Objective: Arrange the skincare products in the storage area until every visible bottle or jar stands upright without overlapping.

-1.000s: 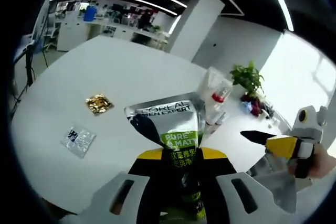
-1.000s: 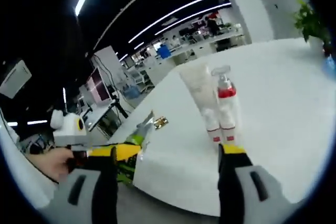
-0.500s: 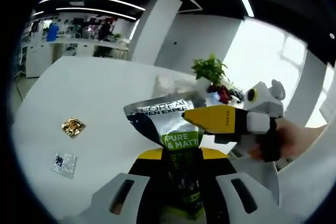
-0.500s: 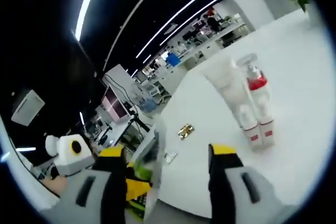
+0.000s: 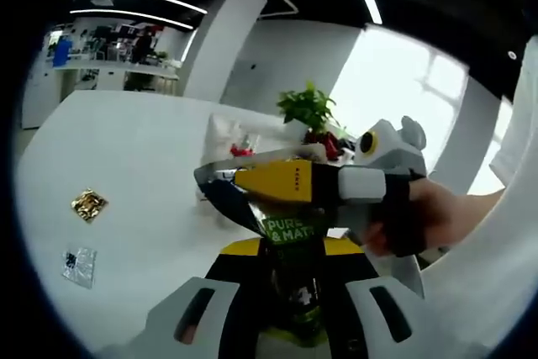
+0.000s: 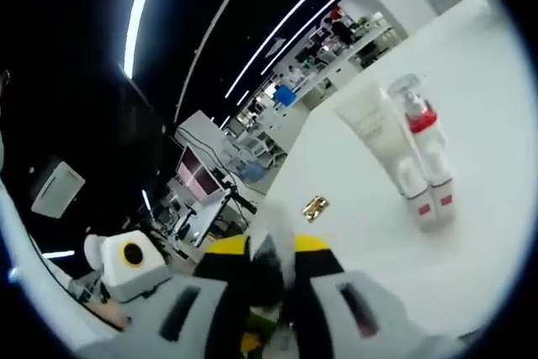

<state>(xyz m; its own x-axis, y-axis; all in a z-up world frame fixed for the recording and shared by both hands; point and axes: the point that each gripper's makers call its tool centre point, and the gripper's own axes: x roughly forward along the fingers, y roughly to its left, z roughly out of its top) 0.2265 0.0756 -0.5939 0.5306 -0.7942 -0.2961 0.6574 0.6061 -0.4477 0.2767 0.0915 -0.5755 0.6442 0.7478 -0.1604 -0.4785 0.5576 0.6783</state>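
Left gripper (image 5: 290, 262) clamped on lower part of silver-and-green L'Oreal tube (image 5: 282, 216), flat crimped end fanned out above the jaws, held off the white table (image 5: 126, 166). Right gripper (image 6: 265, 271) pinched shut on upper edge of same tube, seen in the left gripper view reaching across from the right with a hand (image 5: 420, 220) behind it; in the right gripper view, jaws together over blurred silver and green. Two-gripper hold on one tube, so likely a handover or reorienting step before standing it up. On the table beyond: white tube (image 6: 378, 136) and red-collared pump bottle (image 6: 424, 153), both upright, touching or just beside each other, hard to tell which. Gold sachet (image 5: 88, 205) and clear sachet (image 5: 78, 265) flat on table to the left, well apart from the bottles. Potted plant (image 5: 309, 108) at far edge. Task partly done: two items standing, held tube not yet placed. Next move probably calls for turning the cap end down, releasing one grip, setting tube near but not against the standing pair. Risk: soft tube tipping over.
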